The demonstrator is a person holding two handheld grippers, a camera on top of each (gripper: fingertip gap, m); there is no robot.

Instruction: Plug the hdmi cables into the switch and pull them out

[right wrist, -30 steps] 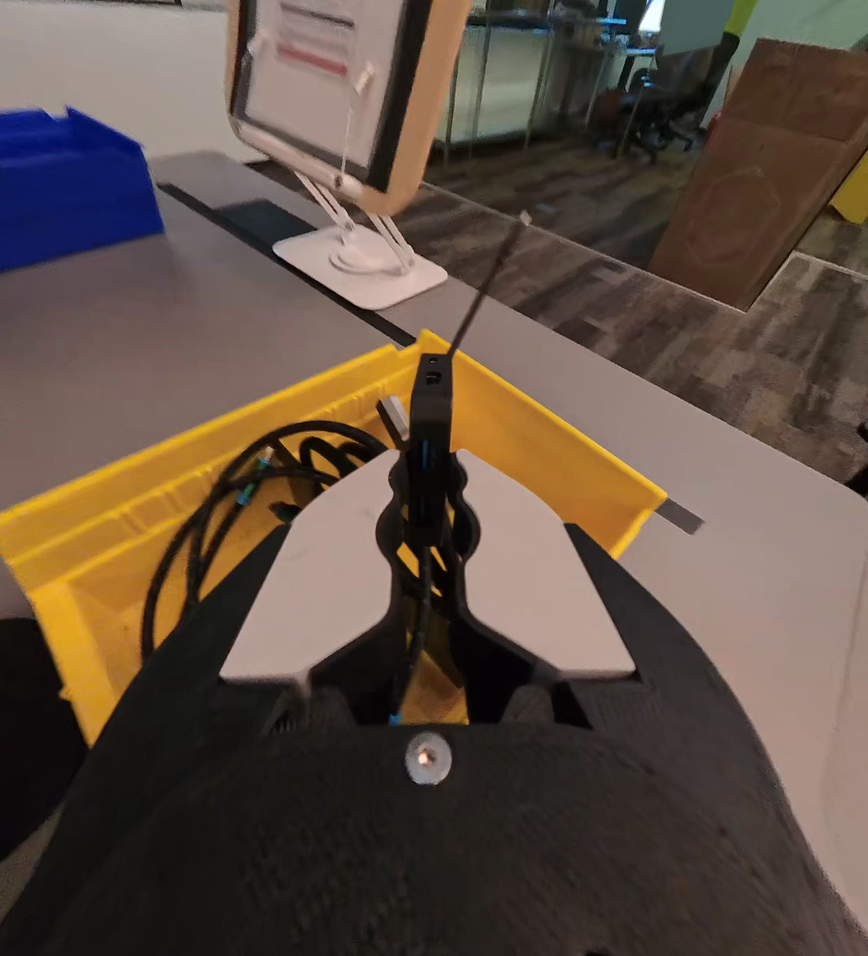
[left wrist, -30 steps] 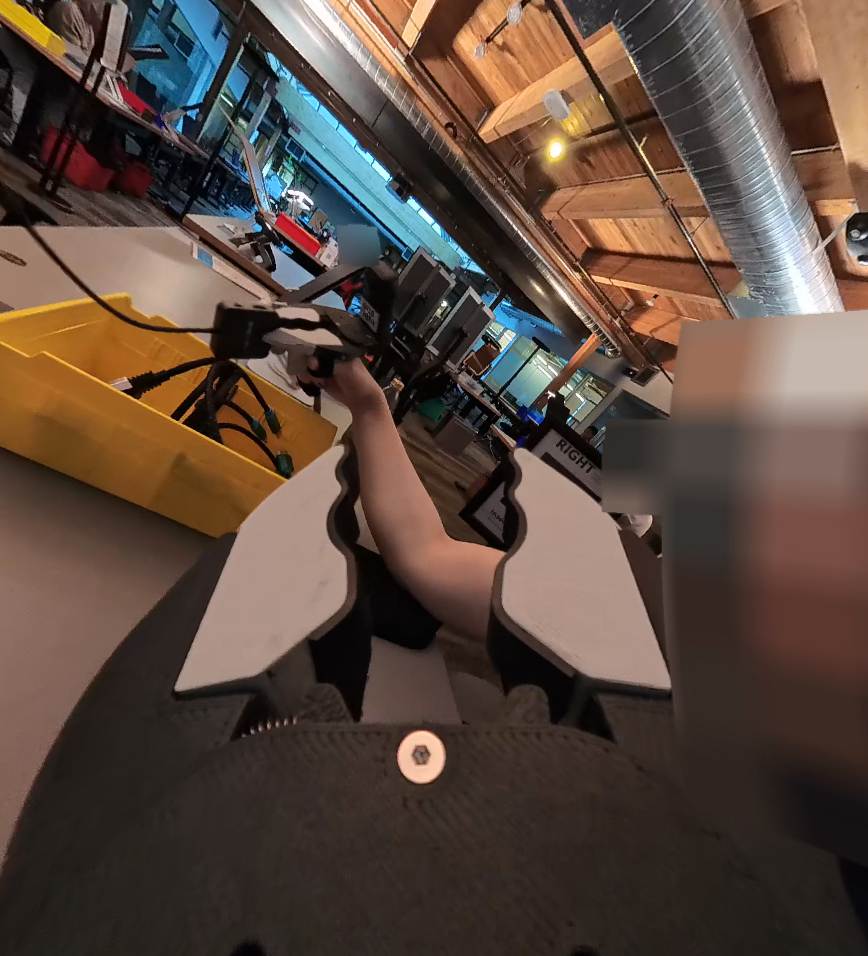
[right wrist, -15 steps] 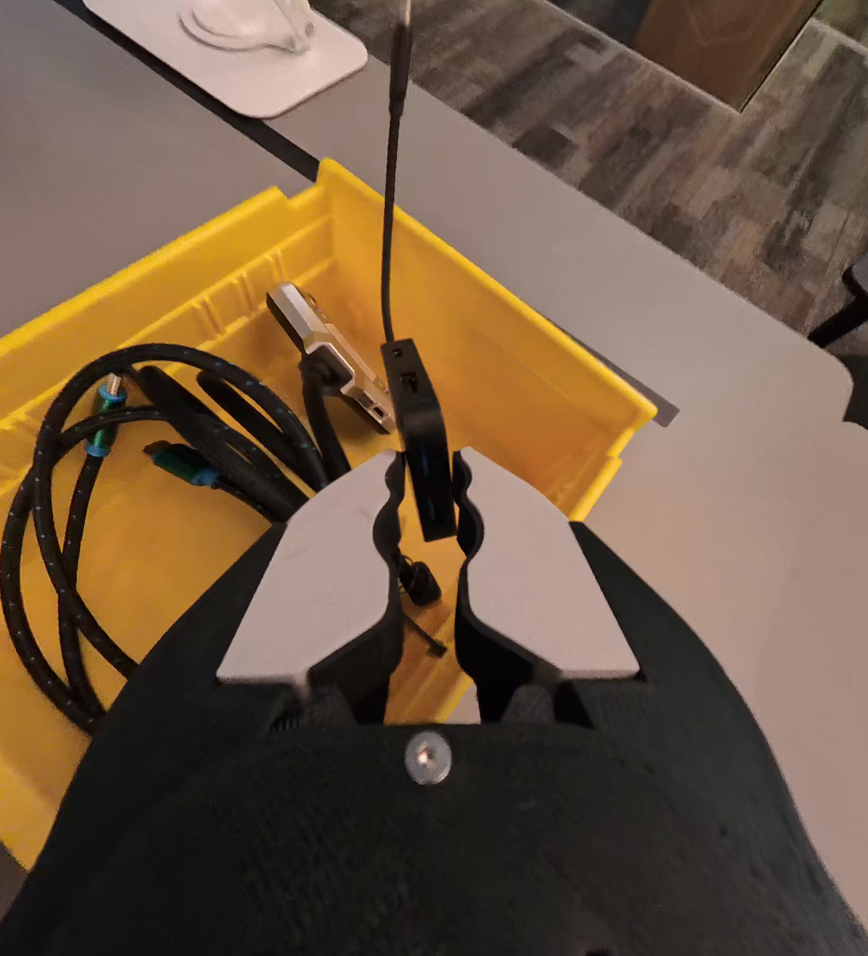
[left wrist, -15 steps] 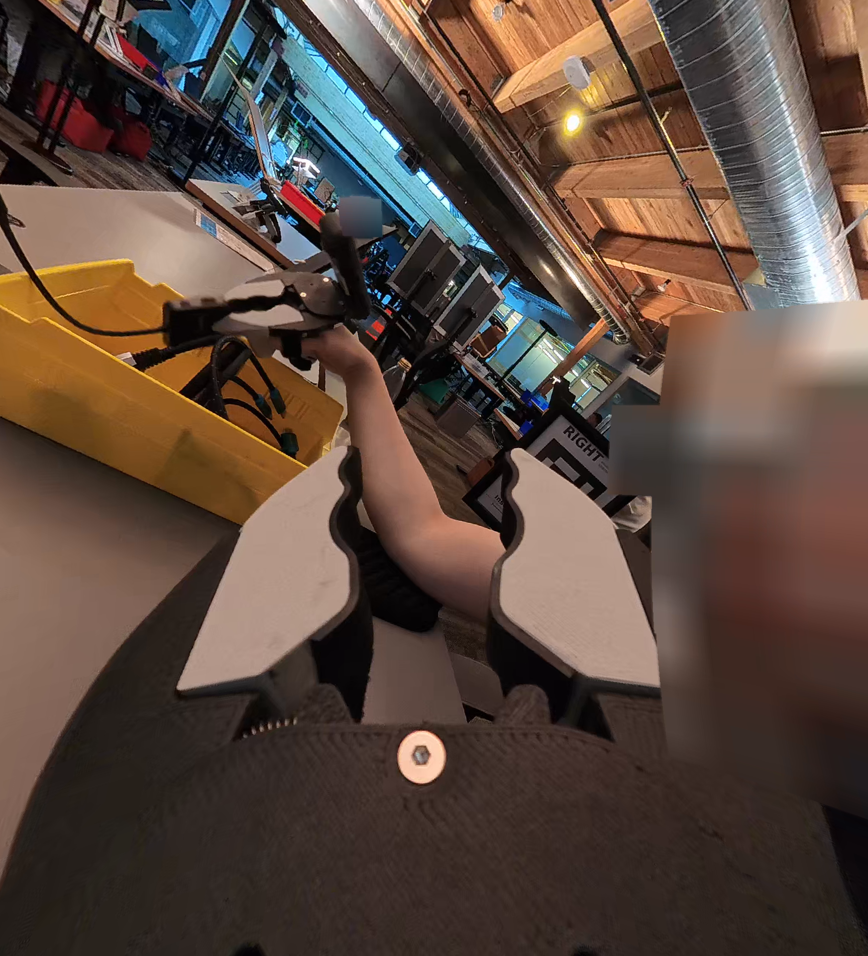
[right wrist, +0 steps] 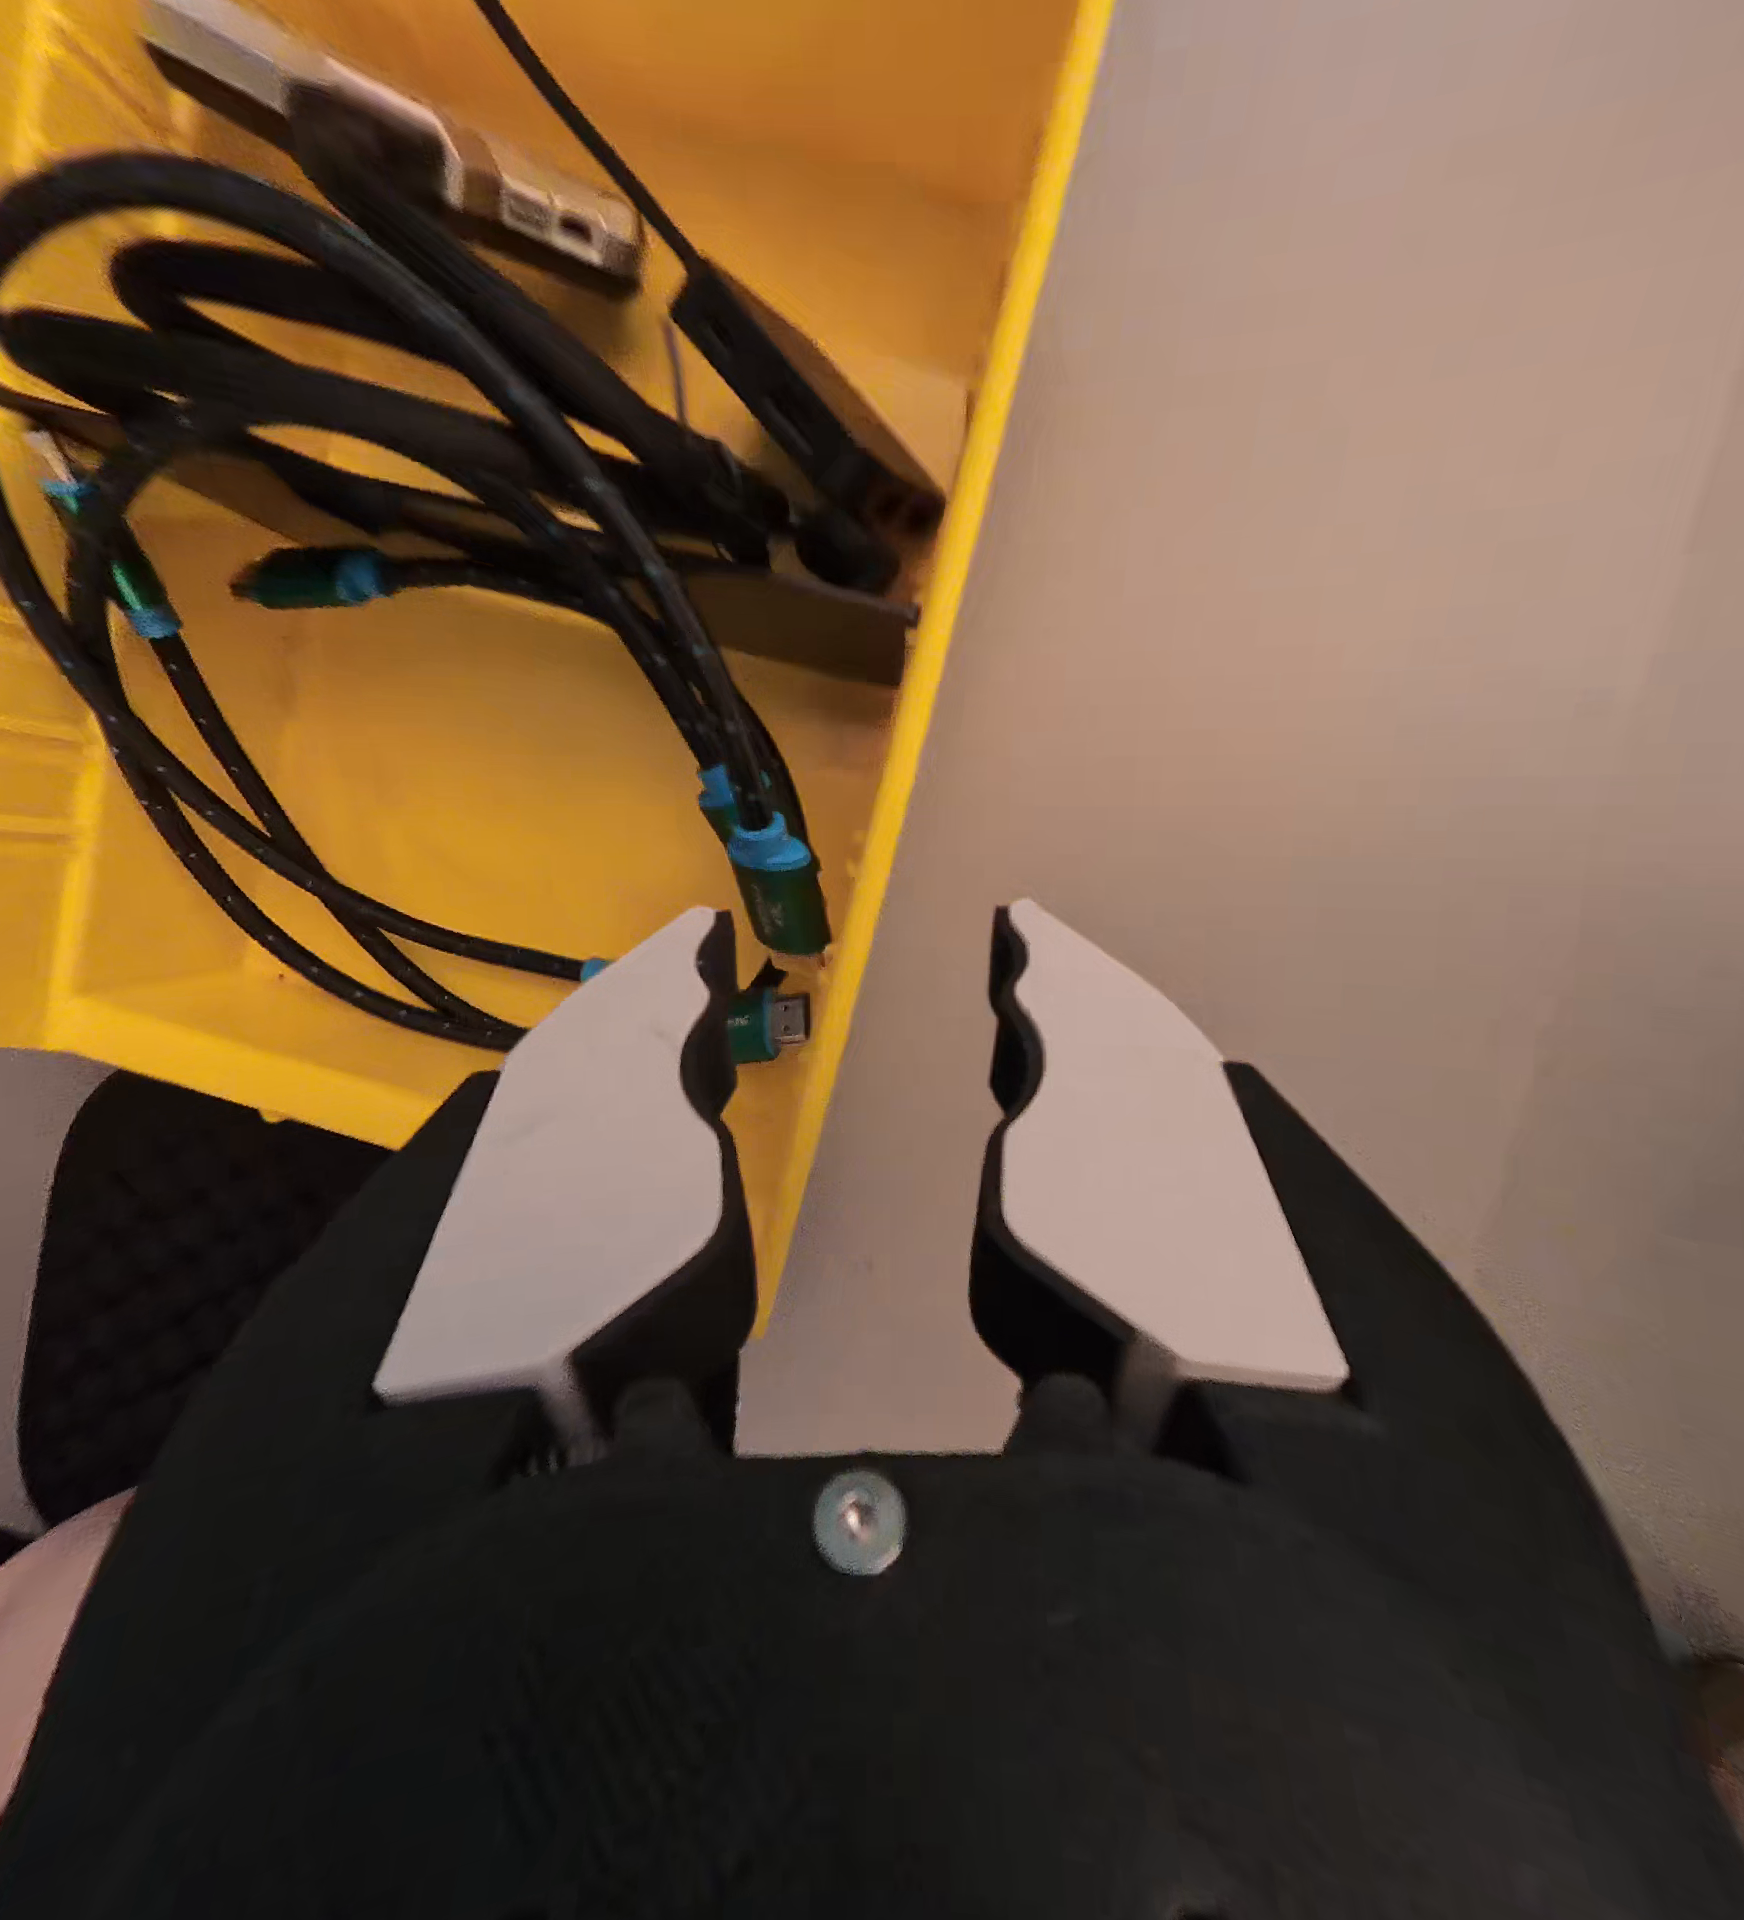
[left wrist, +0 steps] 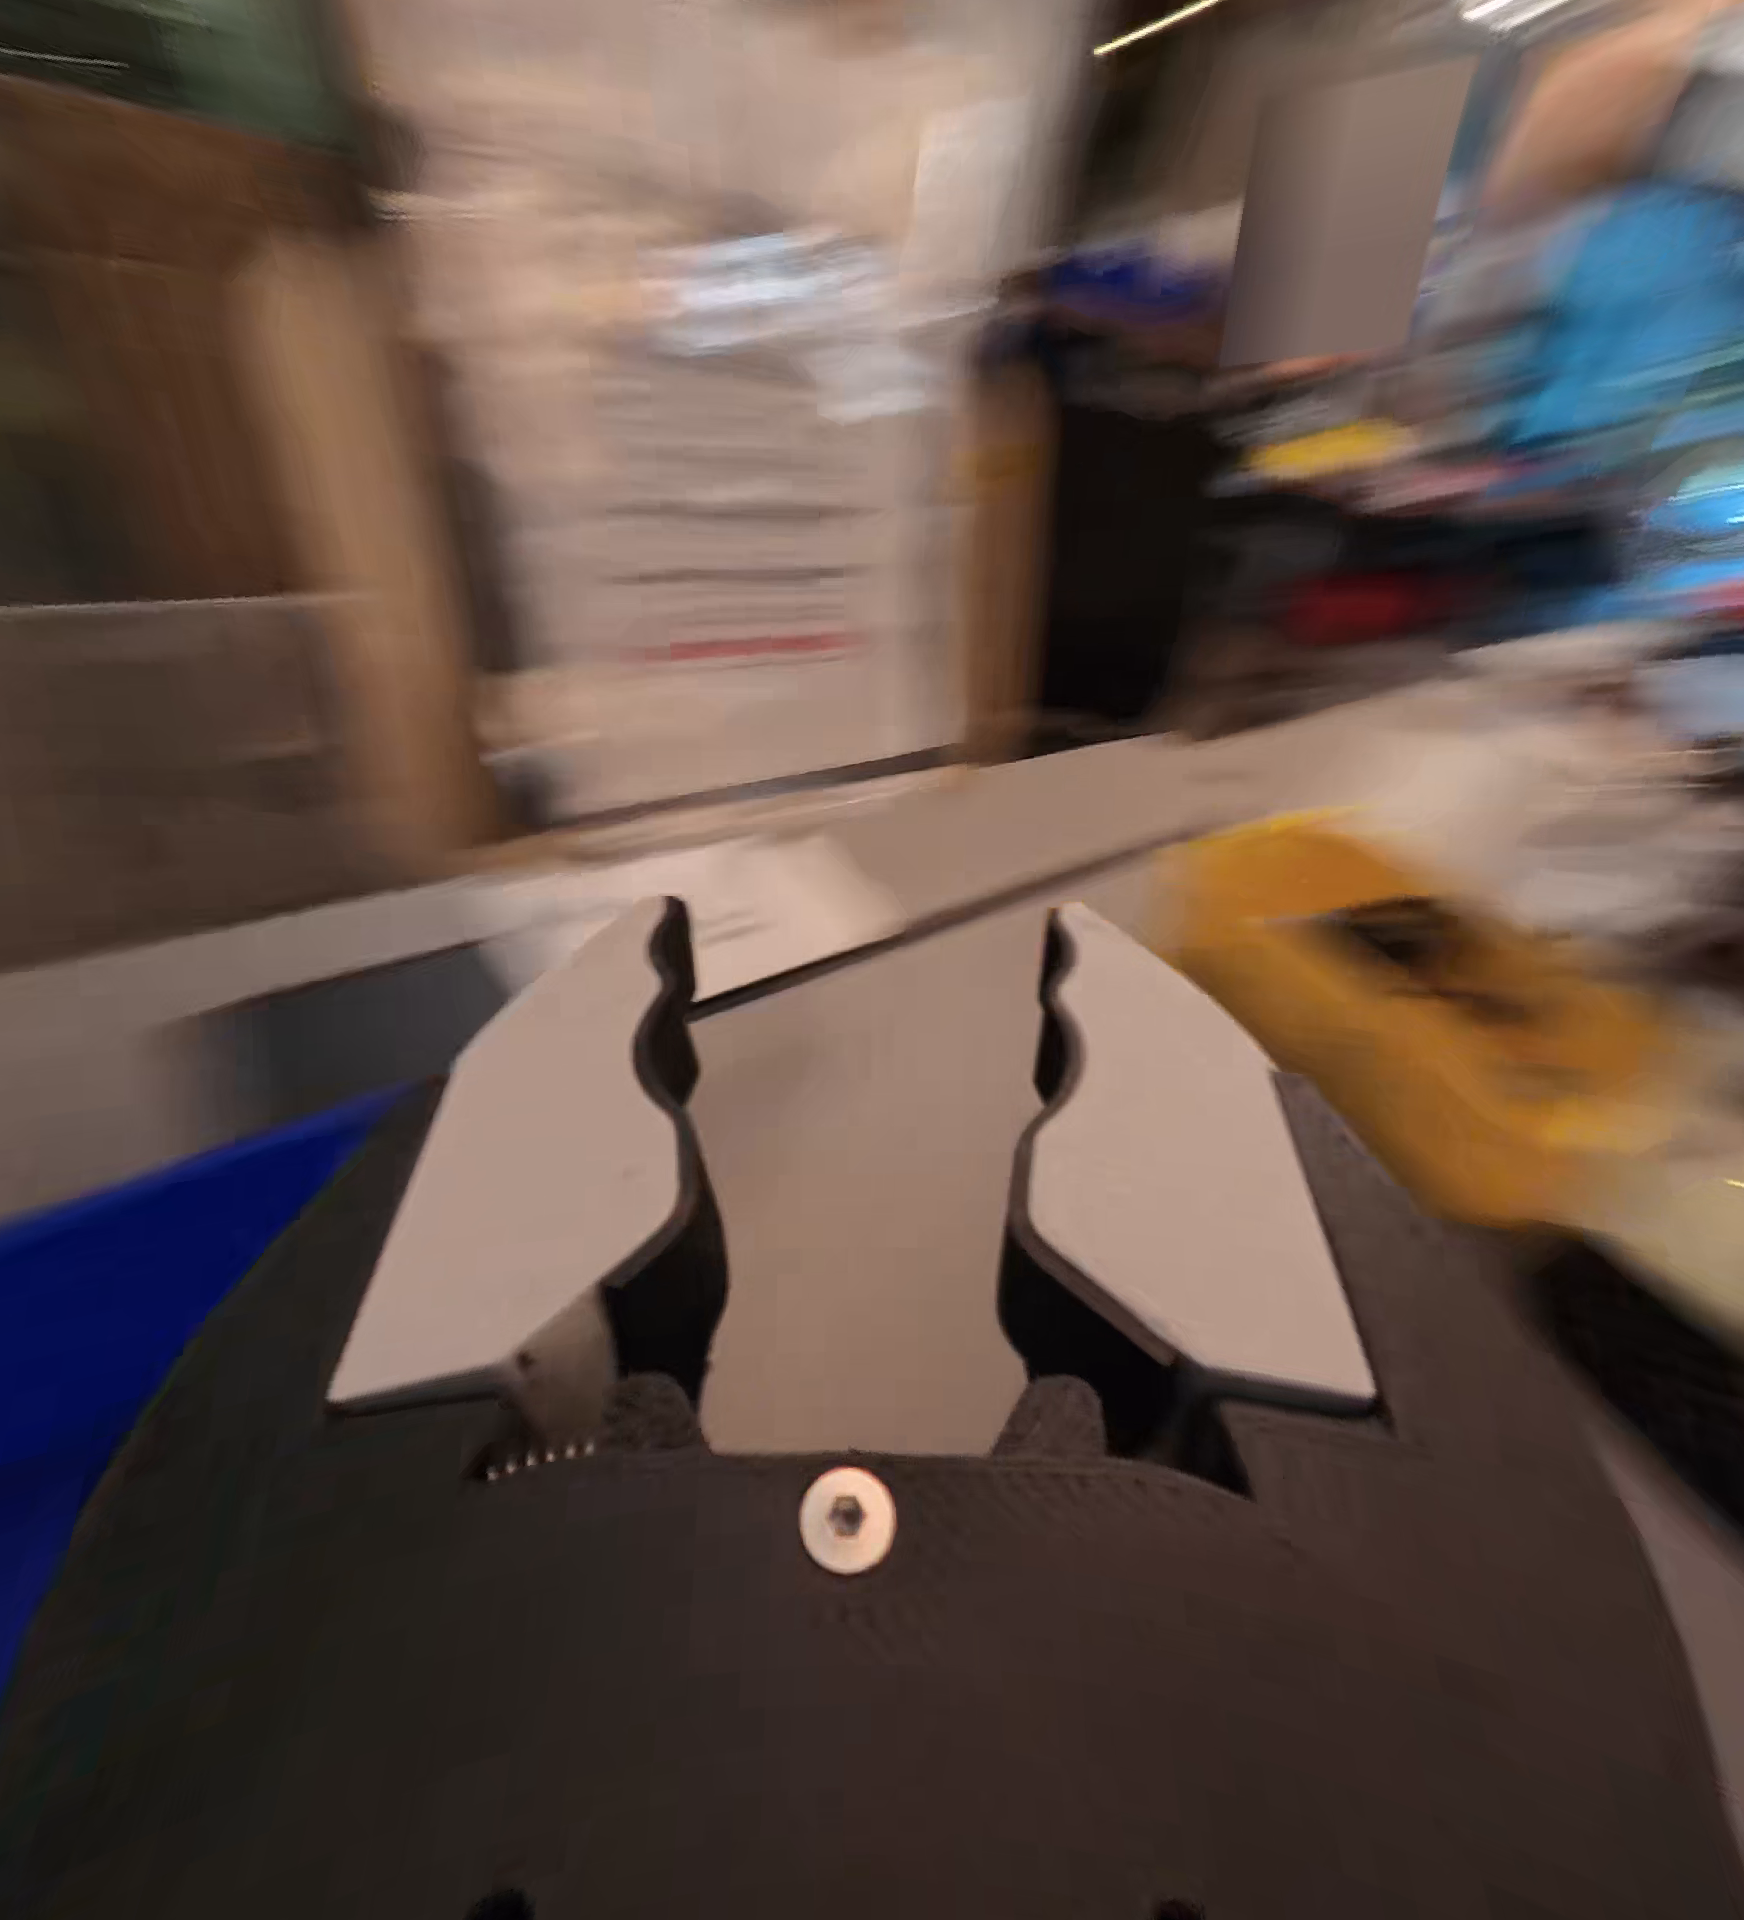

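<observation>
In the right wrist view, my right gripper [right wrist: 857, 914] is open and empty above the right wall of the yellow bin [right wrist: 961, 644]. The black switch [right wrist: 816, 416] lies inside the bin against that wall, with its thin black lead running off the top. Black braided HDMI cables [right wrist: 348, 343] lie coiled in the bin. Their green plugs with blue collars [right wrist: 780, 904] rest just beyond my left fingertip [right wrist: 639, 1018]. The left wrist view is badly blurred by motion. My left gripper [left wrist: 865, 914] is open wide and empty over the grey table [left wrist: 847, 1195].
A silver adapter [right wrist: 411, 177] lies at the far end of the bin. Grey table [right wrist: 1367, 727] lies right of the bin. In the left wrist view a blue bin [left wrist: 68, 1299] sits at lower left and the yellow bin [left wrist: 1367, 1039] is a blur at right.
My right gripper opened and let go of the black switch, which now lies in the yellow bin. My left gripper swung quickly down towards the table and its jaws opened wider.
</observation>
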